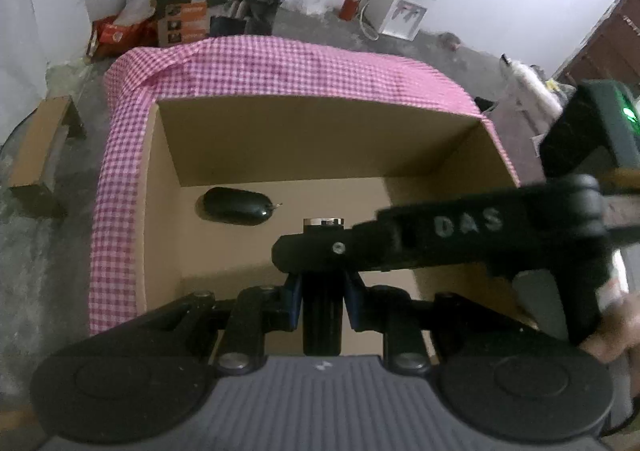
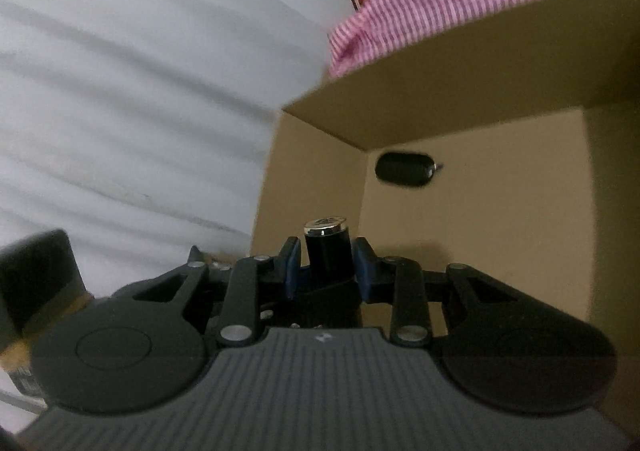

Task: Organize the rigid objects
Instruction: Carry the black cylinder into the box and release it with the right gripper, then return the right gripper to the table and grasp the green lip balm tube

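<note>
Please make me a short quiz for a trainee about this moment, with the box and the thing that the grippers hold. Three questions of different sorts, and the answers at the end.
1. True or false: the black oval object lies on the floor of the cardboard box.
2. The cloth around the rim of the box is: A) plain blue, B) pink checked, C) green striped.
3. Fill the gap: the left gripper and the right gripper both close their fingers on one black cylinder, whose cap is ____ in colour.

Key: 1 true; 2 B; 3 silver.
</note>
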